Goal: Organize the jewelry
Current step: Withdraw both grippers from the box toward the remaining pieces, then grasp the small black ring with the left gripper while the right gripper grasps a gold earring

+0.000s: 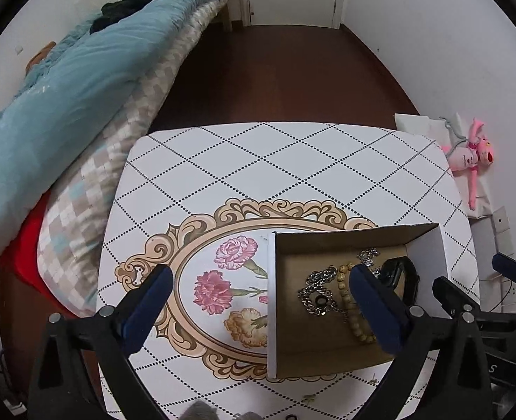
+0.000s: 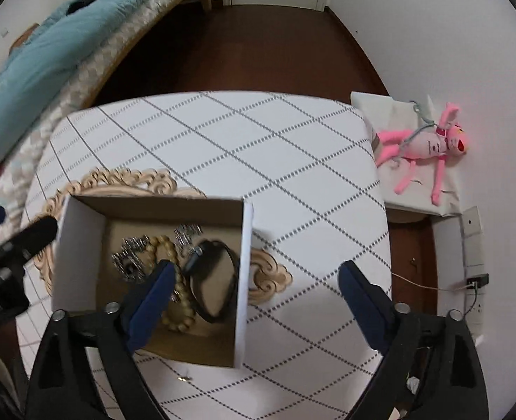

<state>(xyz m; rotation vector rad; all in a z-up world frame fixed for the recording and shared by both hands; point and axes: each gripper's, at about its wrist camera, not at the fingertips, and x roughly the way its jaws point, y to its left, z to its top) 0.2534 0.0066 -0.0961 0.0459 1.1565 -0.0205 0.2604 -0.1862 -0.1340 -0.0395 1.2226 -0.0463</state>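
Observation:
An open cardboard box (image 1: 271, 301) with white outer walls sits on the patterned table (image 1: 258, 161). Inside lie a silver chain (image 1: 315, 292), a tan bead bracelet (image 1: 349, 308) and a black band (image 1: 399, 273). The right wrist view shows the same box (image 2: 244, 273), chain (image 2: 130, 257), beads (image 2: 181, 311) and black band (image 2: 216, 280). My left gripper (image 1: 261, 283) is open and empty above the box's left wall. My right gripper (image 2: 256, 281) is open and empty above the box's right wall. A small metal piece (image 2: 184, 379) lies on the table in front of the box.
A bed with a teal quilt (image 1: 65, 98) runs along the table's left side. A pink plush toy (image 2: 429, 147) lies on a white box right of the table. Wall sockets with cables (image 2: 473, 280) are at the right. Dark wood floor lies beyond the table.

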